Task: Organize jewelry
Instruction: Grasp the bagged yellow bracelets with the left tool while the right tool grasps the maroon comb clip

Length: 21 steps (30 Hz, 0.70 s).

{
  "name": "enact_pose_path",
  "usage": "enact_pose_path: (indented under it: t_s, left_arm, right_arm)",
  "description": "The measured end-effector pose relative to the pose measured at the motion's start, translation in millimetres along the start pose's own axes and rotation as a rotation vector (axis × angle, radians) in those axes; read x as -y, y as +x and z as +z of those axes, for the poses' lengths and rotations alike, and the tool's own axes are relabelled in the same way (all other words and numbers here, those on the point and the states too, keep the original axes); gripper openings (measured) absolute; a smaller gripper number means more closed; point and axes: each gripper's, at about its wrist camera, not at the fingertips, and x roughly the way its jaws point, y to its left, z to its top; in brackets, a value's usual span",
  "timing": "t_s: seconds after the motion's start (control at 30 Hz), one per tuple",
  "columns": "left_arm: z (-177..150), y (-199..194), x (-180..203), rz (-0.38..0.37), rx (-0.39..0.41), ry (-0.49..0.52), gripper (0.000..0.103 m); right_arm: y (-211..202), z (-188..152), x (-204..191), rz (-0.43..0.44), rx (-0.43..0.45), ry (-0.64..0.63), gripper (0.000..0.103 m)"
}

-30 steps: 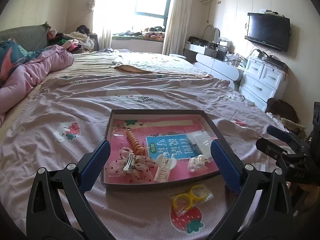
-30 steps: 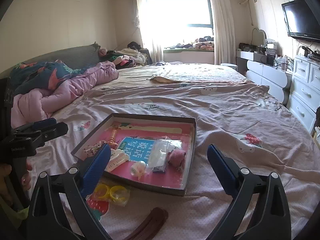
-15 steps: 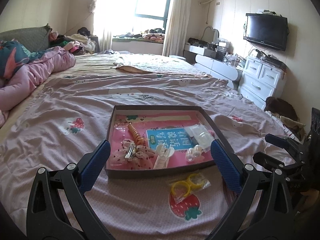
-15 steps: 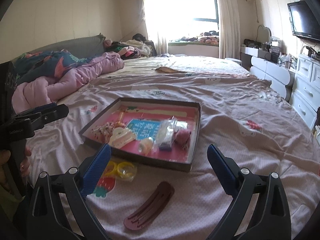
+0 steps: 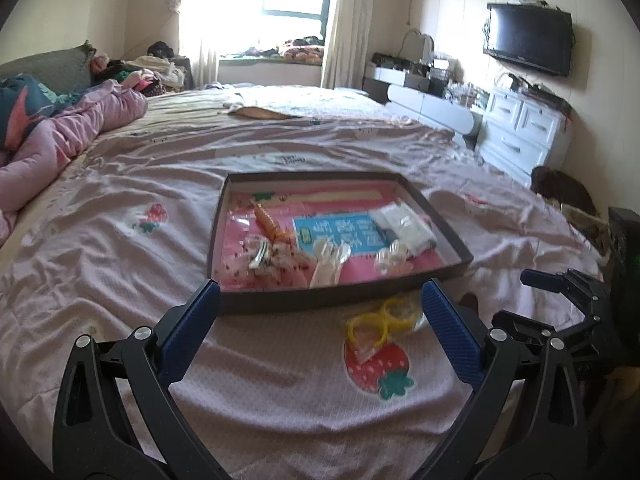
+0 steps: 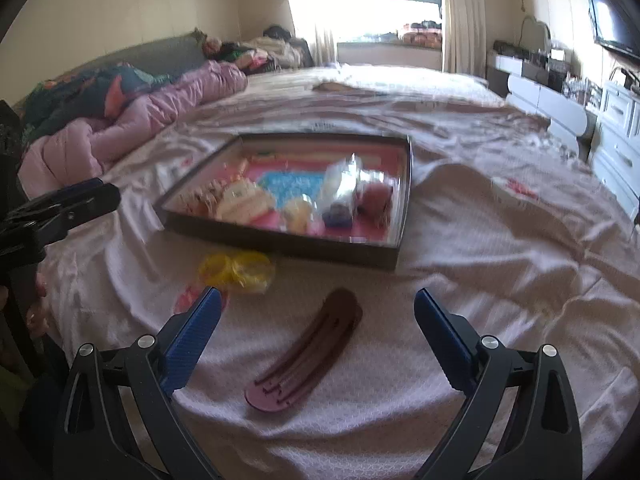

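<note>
A shallow dark tray (image 5: 280,300) (image 6: 280,246) with a pink floor lies on the bed and holds hair clips, a bow, an orange coil and small clear bags. Yellow rings in a clear bag (image 5: 382,320) (image 6: 236,270) lie on the sheet just in front of it. A long brown hair clip (image 6: 308,354) lies nearer, between my right gripper's fingers. My left gripper (image 5: 320,328) is open and empty, short of the tray. My right gripper (image 6: 318,332) is open and empty above the brown clip. Each gripper shows at the edge of the other's view.
The bed has a pink strawberry-print sheet (image 5: 120,260). A pink quilt (image 5: 60,140) is heaped at the left. White drawers (image 5: 520,136) and a wall television (image 5: 528,44) stand at the right, past the bed's edge. A window is at the back.
Both grippers have pulled back from the tray and risen a little. The brown hair clip has come fully into the right wrist view. Both grippers stay open.
</note>
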Motion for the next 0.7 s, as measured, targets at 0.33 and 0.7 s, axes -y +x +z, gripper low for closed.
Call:
enact_pose_path:
  t_s: [0.33, 0.7]
  left_arm:
    - [-22, 23, 7, -0.018, -0.086, 0.060, 0.092]
    - [-31, 64, 25, -0.053, -0.164, 0.147, 0.092]
  right_arm:
    - [39, -17, 3, 0.056, -0.151, 0.067, 0.070]
    - [53, -18, 12, 0.099, -0.166, 0.116, 0.029]
